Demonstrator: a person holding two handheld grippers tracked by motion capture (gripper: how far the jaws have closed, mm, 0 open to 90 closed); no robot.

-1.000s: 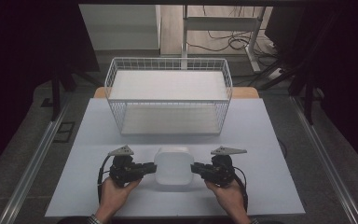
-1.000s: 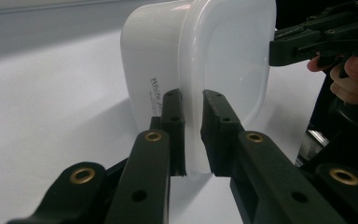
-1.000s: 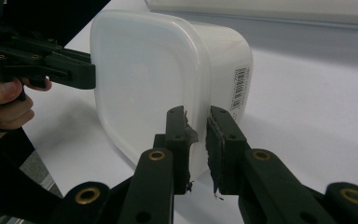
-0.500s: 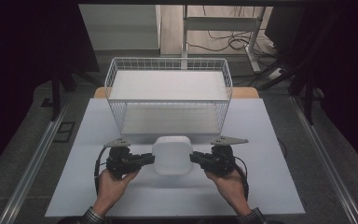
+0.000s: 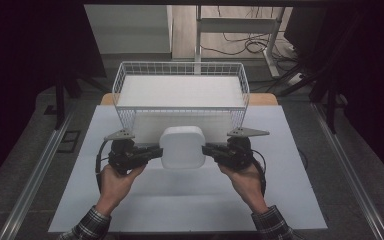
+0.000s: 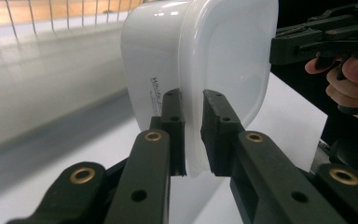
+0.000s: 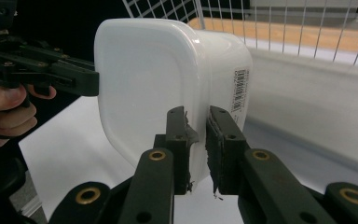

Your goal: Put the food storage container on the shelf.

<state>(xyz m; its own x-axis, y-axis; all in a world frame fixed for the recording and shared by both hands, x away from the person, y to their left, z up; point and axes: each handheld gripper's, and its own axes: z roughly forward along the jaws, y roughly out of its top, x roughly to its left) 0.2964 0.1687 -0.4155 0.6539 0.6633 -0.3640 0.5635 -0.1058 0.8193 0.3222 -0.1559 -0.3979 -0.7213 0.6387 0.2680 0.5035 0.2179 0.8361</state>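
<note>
Both the left gripper [image 5: 152, 151] and the right gripper [image 5: 209, 149] pinch opposite rims of a white plastic container [image 5: 182, 147], held above the table [image 5: 290, 200] just before the wire basket [image 5: 180, 70].

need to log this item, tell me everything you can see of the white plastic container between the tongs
The white plastic container is a rounded-corner tub of smooth, slightly translucent plastic with a protruding rim. It carries a barcode sticker on one side and small print on the other. The left tongs and right tongs each clamp the rim at opposite sides. It sits just in front of the wire basket, above the white table.
</note>
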